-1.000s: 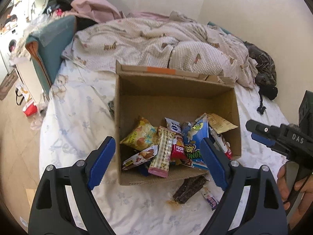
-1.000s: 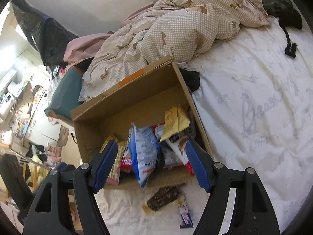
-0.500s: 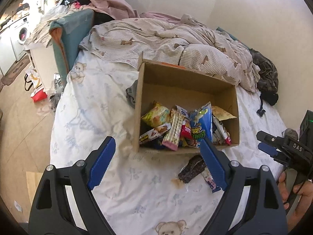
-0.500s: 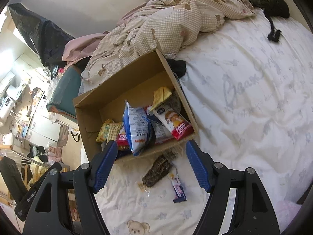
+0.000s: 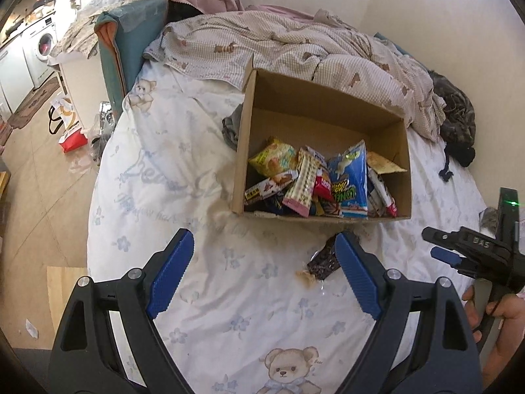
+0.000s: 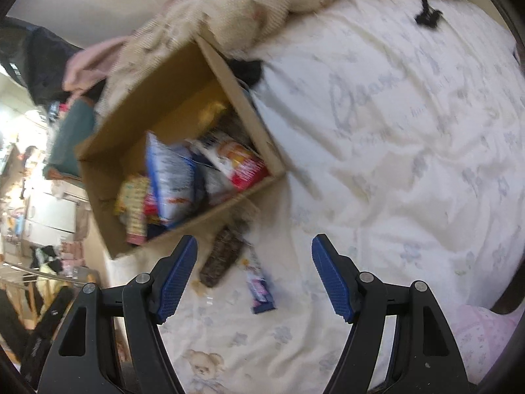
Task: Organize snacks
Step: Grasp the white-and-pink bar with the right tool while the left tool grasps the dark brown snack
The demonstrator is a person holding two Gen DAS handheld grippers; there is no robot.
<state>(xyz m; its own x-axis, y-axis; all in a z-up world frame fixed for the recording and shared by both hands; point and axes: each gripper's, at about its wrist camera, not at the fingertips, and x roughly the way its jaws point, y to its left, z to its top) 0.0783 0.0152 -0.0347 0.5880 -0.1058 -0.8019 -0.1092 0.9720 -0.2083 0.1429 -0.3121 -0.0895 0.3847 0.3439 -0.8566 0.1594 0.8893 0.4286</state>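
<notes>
A cardboard box [image 5: 323, 151] full of snack packets sits on a bed [image 5: 157, 197]. Two snacks lie loose on the sheet just in front of it: a dark bar [image 6: 222, 256] and a small blue packet [image 6: 261, 287]. The left gripper [image 5: 264, 271] and right gripper [image 6: 254, 271] both hover above the bed, jaws wide, holding nothing. The step in hand looks like collecting the strays; next, one gripper likely needs to lower over the bar and close.
</notes>
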